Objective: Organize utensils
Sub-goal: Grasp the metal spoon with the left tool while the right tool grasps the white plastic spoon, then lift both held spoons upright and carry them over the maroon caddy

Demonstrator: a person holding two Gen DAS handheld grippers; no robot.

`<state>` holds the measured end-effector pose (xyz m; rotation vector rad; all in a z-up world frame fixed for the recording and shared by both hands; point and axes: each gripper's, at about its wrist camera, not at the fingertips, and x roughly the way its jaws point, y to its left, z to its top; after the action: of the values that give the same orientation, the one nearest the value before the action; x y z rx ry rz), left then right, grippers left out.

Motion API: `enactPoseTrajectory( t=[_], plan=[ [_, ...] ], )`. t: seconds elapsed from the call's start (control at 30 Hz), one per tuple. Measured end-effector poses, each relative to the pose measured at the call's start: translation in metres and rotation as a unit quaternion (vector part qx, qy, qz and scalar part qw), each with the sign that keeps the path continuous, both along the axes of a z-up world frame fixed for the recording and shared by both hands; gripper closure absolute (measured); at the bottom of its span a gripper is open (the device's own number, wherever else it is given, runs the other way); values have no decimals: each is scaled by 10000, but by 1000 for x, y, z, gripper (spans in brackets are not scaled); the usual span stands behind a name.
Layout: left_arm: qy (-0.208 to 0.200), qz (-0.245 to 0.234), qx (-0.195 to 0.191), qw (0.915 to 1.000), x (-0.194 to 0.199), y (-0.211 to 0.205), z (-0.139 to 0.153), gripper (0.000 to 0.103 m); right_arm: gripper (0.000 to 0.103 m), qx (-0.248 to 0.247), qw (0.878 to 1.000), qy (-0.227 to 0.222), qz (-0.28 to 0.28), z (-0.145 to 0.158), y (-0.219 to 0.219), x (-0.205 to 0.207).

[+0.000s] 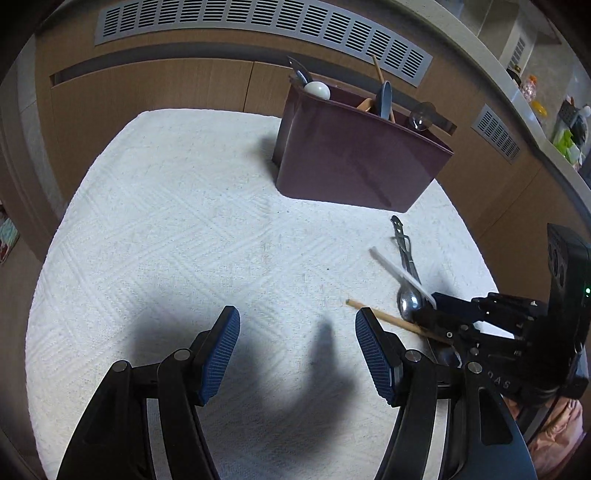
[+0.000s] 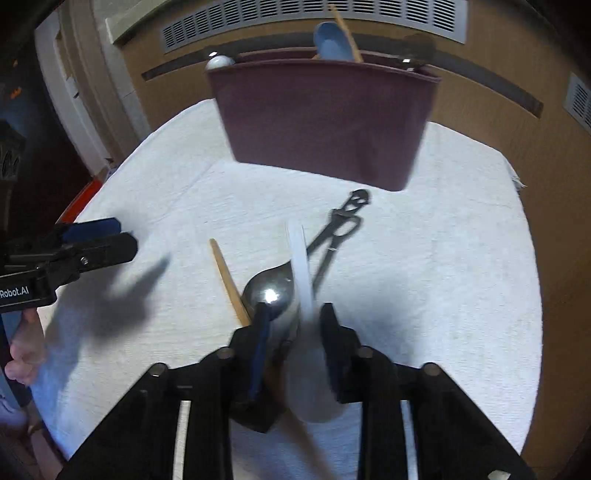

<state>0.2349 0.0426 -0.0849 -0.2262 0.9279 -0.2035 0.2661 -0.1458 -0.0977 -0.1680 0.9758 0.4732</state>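
A maroon utensil holder (image 1: 354, 162) (image 2: 325, 118) stands at the far side of a white towel (image 1: 177, 229) and holds several utensils. On the towel lie a metal spoon (image 1: 408, 299) (image 2: 269, 291), a wooden stick (image 1: 384, 318) (image 2: 227, 277) and a dark metal tool (image 1: 400, 236) (image 2: 338, 225). My right gripper (image 2: 293, 321) (image 1: 436, 314) is shut on a white plastic spoon (image 2: 301, 266) (image 1: 399, 273), its handle tilted up and forward. My left gripper (image 1: 297, 350) (image 2: 110, 240) is open and empty above the towel, left of these utensils.
Wooden cabinet fronts (image 1: 155, 85) with grey vent grilles (image 1: 258, 18) run behind the towel. A counter with small items (image 1: 561, 129) curves at the far right. The towel's right edge (image 2: 517, 177) lies near the cabinet.
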Motion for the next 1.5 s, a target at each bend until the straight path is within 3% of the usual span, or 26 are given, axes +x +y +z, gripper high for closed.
enactPoseTrajectory(
  t=[0.1,0.27,0.43,0.5,0.57,0.7,0.87,0.93,1.3,1.5],
  plan=[
    [46,33,-30,10000,-1,1,-1,37,96,-81,9999,-59,-38,4,7,2],
    [70,-80,-5,9999,-2,-8,1,37,97,61,9988,-245,-409,22,-14,10],
    [-77,-670,99,9977,0,-45,5,37,97,169,9966,-334,-737,32,-47,7],
    [-206,-976,193,9948,2,-63,8,42,97,196,9960,-299,-816,30,-57,6],
    [-230,-1326,376,9902,7,-83,7,64,97,266,9953,-238,-895,27,-65,3],
    [8,-1766,608,9824,25,-112,0,65,97,375,9940,-180,-1014,20,-76,-2],
    [179,-1592,977,9822,47,-128,-10,65,96,489,9930,-140,-1061,11,-81,-6],
    [156,-1545,1094,9818,47,-129,-10,75,96,534,9932,-100,-1032,9,-80,-7],
    [399,-1513,1326,9787,-14,-71,-11,74,94,516,9961,51,-708,8,-66,-3],
    [566,-1402,1231,9808,-34,-44,-9,73,94,47,9989,88,-466,7,-45,19]
  ],
)
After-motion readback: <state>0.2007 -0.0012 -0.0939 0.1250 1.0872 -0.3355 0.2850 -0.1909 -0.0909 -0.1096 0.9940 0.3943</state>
